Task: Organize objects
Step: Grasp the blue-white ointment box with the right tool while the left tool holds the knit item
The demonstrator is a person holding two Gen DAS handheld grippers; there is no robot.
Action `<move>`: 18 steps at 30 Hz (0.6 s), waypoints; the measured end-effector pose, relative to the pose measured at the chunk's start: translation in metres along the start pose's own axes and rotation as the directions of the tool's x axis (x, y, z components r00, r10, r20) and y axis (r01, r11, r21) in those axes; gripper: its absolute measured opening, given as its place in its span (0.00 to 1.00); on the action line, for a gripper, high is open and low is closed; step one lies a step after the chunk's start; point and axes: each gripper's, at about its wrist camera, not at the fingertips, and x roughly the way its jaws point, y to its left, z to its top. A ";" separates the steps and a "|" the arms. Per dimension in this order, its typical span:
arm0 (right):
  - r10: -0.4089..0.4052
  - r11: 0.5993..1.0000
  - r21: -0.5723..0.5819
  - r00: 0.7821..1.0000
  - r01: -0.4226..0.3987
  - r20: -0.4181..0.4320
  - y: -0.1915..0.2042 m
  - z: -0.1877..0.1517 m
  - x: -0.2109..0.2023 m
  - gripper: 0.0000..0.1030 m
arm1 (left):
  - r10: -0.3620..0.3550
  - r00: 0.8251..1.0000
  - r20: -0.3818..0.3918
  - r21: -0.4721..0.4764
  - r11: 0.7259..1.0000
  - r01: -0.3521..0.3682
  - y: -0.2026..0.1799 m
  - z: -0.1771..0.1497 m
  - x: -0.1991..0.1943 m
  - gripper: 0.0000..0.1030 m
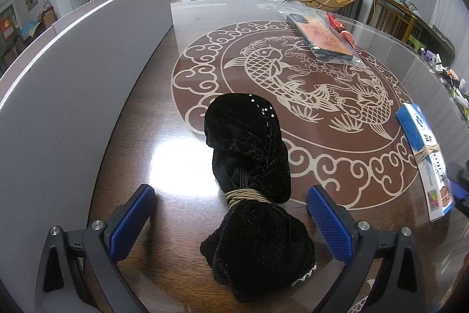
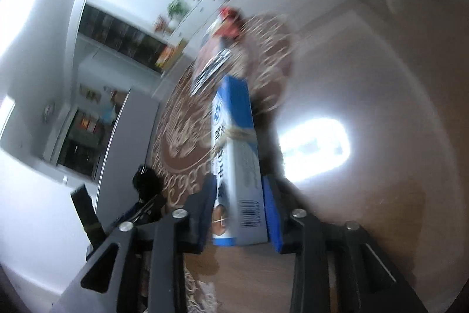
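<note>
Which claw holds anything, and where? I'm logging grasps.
The right claw clamps the blue-and-white box at its barcode end. The left claw holds nothing.

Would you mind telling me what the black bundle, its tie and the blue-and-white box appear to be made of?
The black bundle looks like velvet-type fabric: soft, crumpled pile with a dull sheen and a few sequins. Its tie seems to be tan twine or elastic cord, wound in several strands. The blue-and-white box looks like printed cardboard with a smooth coated finish, sharp edges and a barcode.
</note>
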 end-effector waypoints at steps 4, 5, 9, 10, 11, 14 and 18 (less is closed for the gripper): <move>-0.124 0.989 -0.083 0.992 0.126 0.019 0.009 0.002 -0.021 0.61 | 0.000 1.000 0.000 0.000 1.000 0.000 0.000 0.000 0.000 1.00; -0.156 0.981 -0.111 0.988 0.157 0.018 0.016 0.003 -0.022 0.73 | 0.000 1.000 0.000 0.000 1.000 0.000 0.000 0.000 0.000 1.00; -0.234 0.938 -0.265 0.972 0.222 -0.013 0.054 0.000 -0.005 0.88 | 0.000 1.000 0.000 -0.001 1.000 0.000 0.000 0.000 0.000 1.00; -0.271 0.915 -0.317 0.962 0.248 -0.030 0.064 -0.002 0.007 0.89 | 0.000 1.000 0.000 -0.001 1.000 0.000 0.000 0.000 0.000 1.00; -0.309 0.891 -0.361 0.950 0.274 -0.041 0.072 -0.003 0.018 0.89 | 0.000 1.000 0.000 0.000 1.000 0.000 0.000 0.000 0.000 1.00; -0.413 0.822 -0.444 0.910 0.357 -0.033 0.084 -0.008 0.043 0.89 | 0.001 1.000 0.000 0.000 1.000 -0.001 0.000 0.000 0.001 1.00; -0.468 0.773 -0.486 0.884 0.408 -0.003 0.088 -0.011 0.052 0.90 | 0.001 1.000 0.000 0.000 1.000 -0.001 0.000 0.000 0.001 1.00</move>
